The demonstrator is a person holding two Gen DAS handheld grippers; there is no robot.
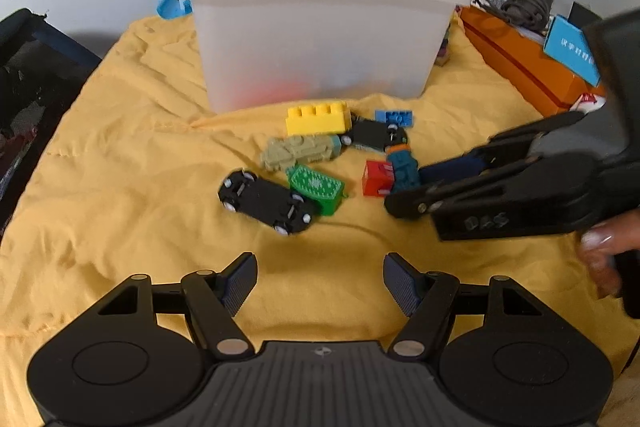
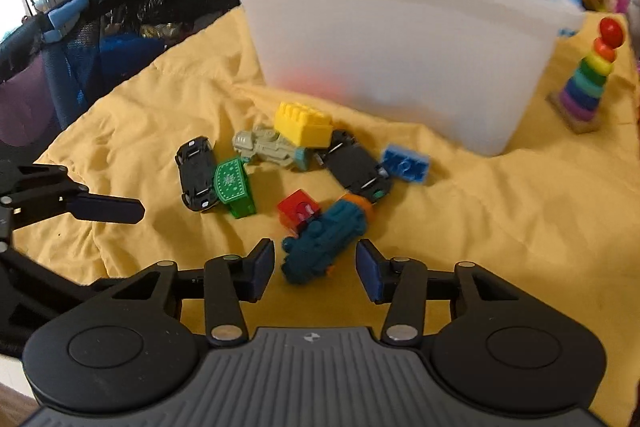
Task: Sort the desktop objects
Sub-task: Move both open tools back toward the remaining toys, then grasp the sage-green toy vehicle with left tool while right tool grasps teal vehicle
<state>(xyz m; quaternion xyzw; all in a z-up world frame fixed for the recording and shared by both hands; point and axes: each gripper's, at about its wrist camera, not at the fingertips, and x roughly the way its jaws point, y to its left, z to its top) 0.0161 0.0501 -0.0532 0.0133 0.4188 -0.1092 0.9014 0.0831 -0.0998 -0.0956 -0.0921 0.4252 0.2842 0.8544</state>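
Note:
On the yellow cloth [image 1: 120,147] lies a heap of small toys in front of a translucent white bin [image 1: 320,39]: a yellow brick [image 1: 318,117], a khaki vehicle [image 1: 300,151], two black cars [image 1: 264,201] [image 1: 374,135], a green piece [image 1: 318,187], a blue brick [image 1: 394,117], a red cube [image 1: 376,177] and a teal figure [image 2: 324,239]. My right gripper [image 2: 315,261] straddles the teal figure, its pads a little apart from it on both sides. My left gripper [image 1: 320,275] hovers open over bare cloth, nearer than the heap.
A rainbow ring stacker [image 2: 588,79] stands right of the bin. An orange box [image 1: 520,67] with clutter borders the cloth on the right, and bags and toys crowd behind the bin. A dark mesh playpen [image 2: 100,27] lies to the left. A hand [image 1: 600,251] holds the right gripper.

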